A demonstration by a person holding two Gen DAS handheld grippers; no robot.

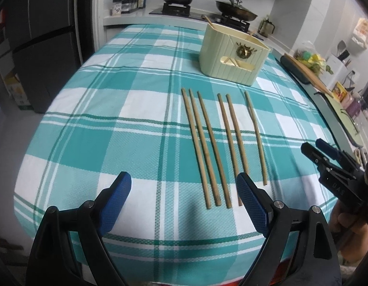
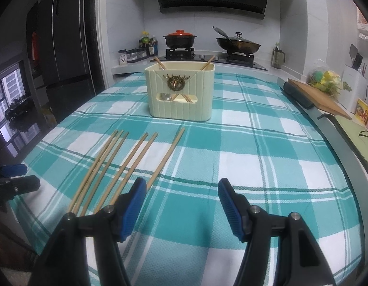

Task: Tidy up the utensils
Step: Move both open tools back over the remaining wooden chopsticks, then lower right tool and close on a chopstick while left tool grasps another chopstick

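1. Left wrist view: the left gripper (image 1: 184,196) hangs with jaws spread wide, nothing between them, above the near ends of six chopsticks (image 1: 216,147) lying side by side on the checked tablecloth (image 1: 93,124). Thin, stiff, light sticks, likely bamboo; they will probably roll, so pinch one near its end or middle, squarely.

2. Right wrist view: the right gripper (image 2: 182,205) stands moderately open and empty, chopsticks off its left finger. Beyond, the cream ribbed holder (image 2: 181,104) waits, hard plastic by its look, two chopsticks and a spoon already inside.
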